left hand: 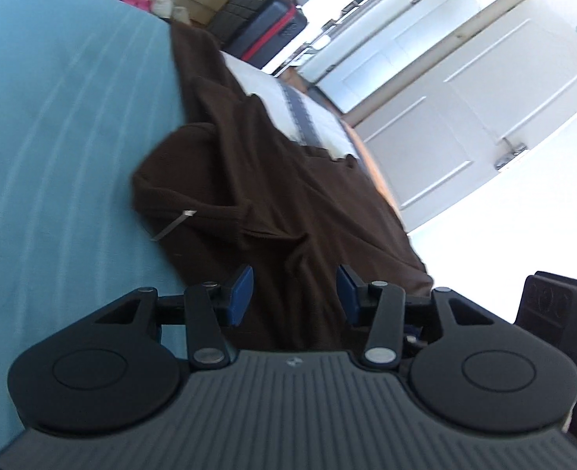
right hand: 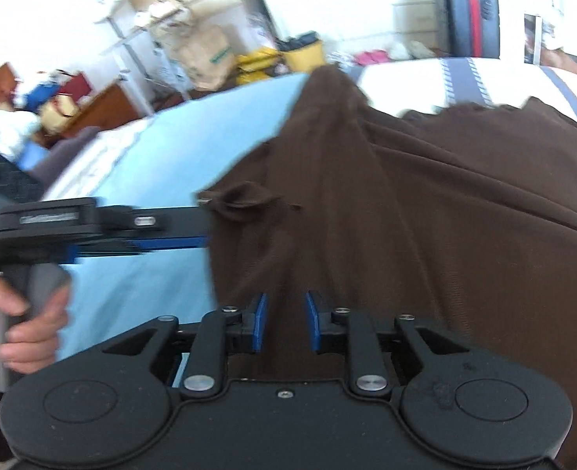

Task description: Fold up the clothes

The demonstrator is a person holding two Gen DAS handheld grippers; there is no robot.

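Observation:
A dark brown garment (left hand: 288, 180) (right hand: 425, 215) lies rumpled on a light blue bed sheet (left hand: 61, 117) (right hand: 163, 164). A pale label (left hand: 173, 226) sticks out at its neck edge. My left gripper (left hand: 294, 293) hovers over the garment's near part, its blue pads apart with only cloth behind them. From the right wrist view the left gripper (right hand: 204, 231) comes in side-on from the left, held by a hand (right hand: 18, 333), with its tips at the garment's edge. My right gripper (right hand: 286, 321) stands low over the brown cloth, jaws narrowly apart around a raised crease that runs toward them.
A white pillow with grey stripes (left hand: 308, 113) (right hand: 464, 82) lies beyond the garment. A dark suitcase with a red band (left hand: 265, 35) (right hand: 470, 19) stands past the bed. White doors (left hand: 464, 98) are to the right; a yellow bin (right hand: 304, 53) and cluttered shelves (right hand: 171, 39) are behind.

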